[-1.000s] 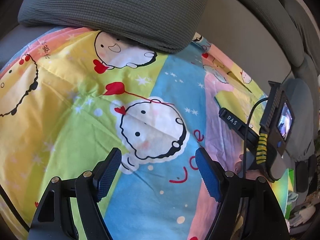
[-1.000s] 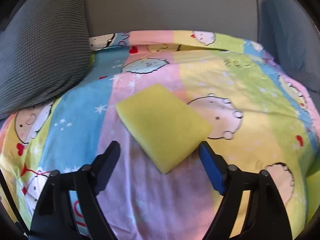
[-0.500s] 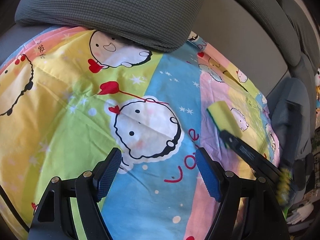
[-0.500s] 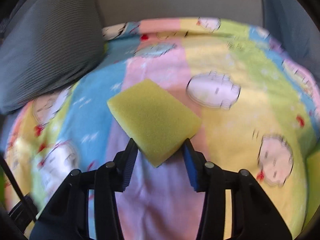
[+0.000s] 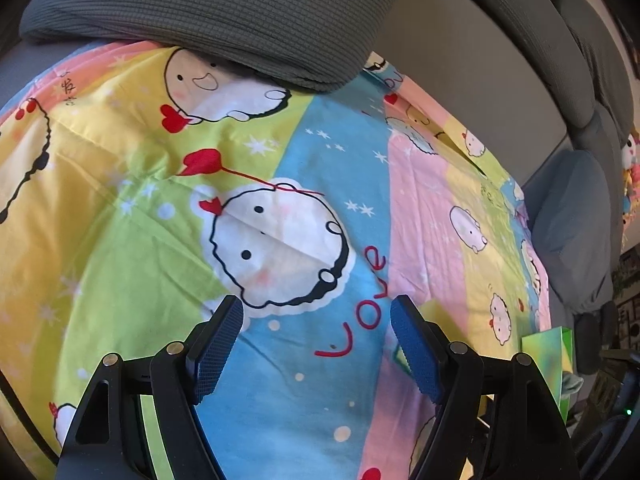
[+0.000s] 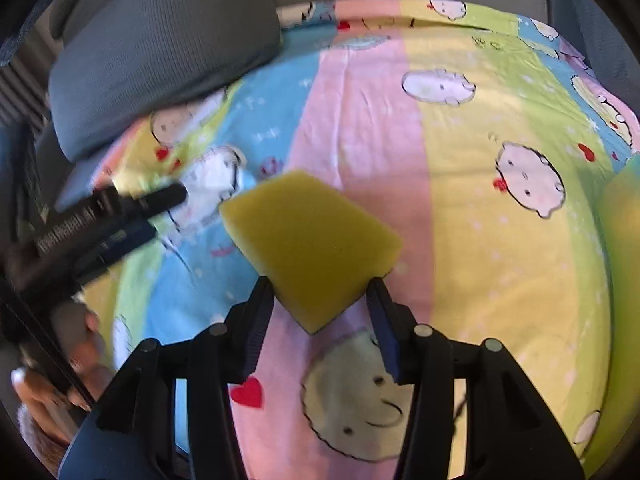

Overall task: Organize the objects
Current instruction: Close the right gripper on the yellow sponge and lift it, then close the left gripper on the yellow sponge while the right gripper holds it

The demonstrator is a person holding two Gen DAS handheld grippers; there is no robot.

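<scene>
A yellow sponge (image 6: 308,248) hangs above the cartoon-print sheet (image 6: 500,280), gripped at its near corner by my right gripper (image 6: 319,286). The pads still press on it while the jaws are opening slightly. The sheet is striped in pink, yellow, green and blue. In the left wrist view my left gripper (image 5: 317,308) stands open over the sheet (image 5: 120,200), with nothing between its fingers. The left gripper's fingers (image 6: 120,208) also show, blurred, at the left of the right wrist view.
A grey ribbed cushion (image 5: 224,12) lies on the sheet's far edge, also seen as the cushion (image 6: 160,52). A blue-grey cushion (image 5: 572,232) stands at the right, with a green bag (image 5: 546,350) below it. A person's hand (image 6: 40,396) shows at lower left.
My right gripper closed on the sponge, lifted it off the sheet and carried it toward the sheet's near side. It has left the left wrist view. The left gripper stayed put.
</scene>
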